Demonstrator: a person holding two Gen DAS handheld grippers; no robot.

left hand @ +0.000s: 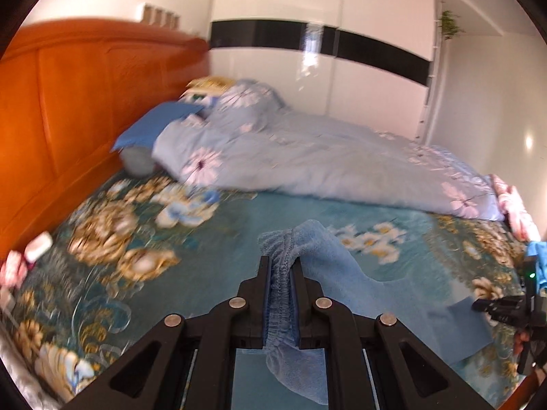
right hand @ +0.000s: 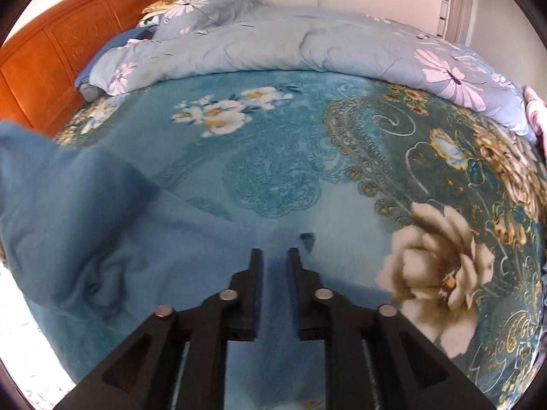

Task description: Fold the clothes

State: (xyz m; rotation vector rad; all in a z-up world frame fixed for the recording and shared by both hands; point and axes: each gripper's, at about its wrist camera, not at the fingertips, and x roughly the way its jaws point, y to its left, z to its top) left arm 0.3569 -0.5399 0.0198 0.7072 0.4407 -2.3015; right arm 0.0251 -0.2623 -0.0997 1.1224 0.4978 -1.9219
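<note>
Up close in the left wrist view, the left gripper (left hand: 282,263) is clenched on a bunched, ribbed part of the blue garment (left hand: 328,259), which rises between its fingers and drapes away toward 4 o'clock onto the floral bedspread (left hand: 218,239). At 3 o'clock, by the frame's edge, the right gripper (left hand: 506,305) shows side-on; its grip cannot be told from here. A pale blue quilt (left hand: 307,160) lies heaped across the far side of the bed, from 11 toward 3 o'clock, and the orange wooden headboard (left hand: 85,102) fills 9 to 10 o'clock. A white wardrobe (left hand: 324,78) with a black band stands at 12 o'clock.

Next, in the right wrist view, the right gripper (right hand: 275,256) has its fingers slightly parted, with blue cloth showing between them; whether they pinch it is unclear. The blue garment (right hand: 85,212) spreads toward 9 o'clock, lifted at the left edge. Floral bedspread (right hand: 427,205) fills 3 o'clock, the quilt (right hand: 273,41) 12 o'clock, the headboard (right hand: 61,44) 10 o'clock.
</note>
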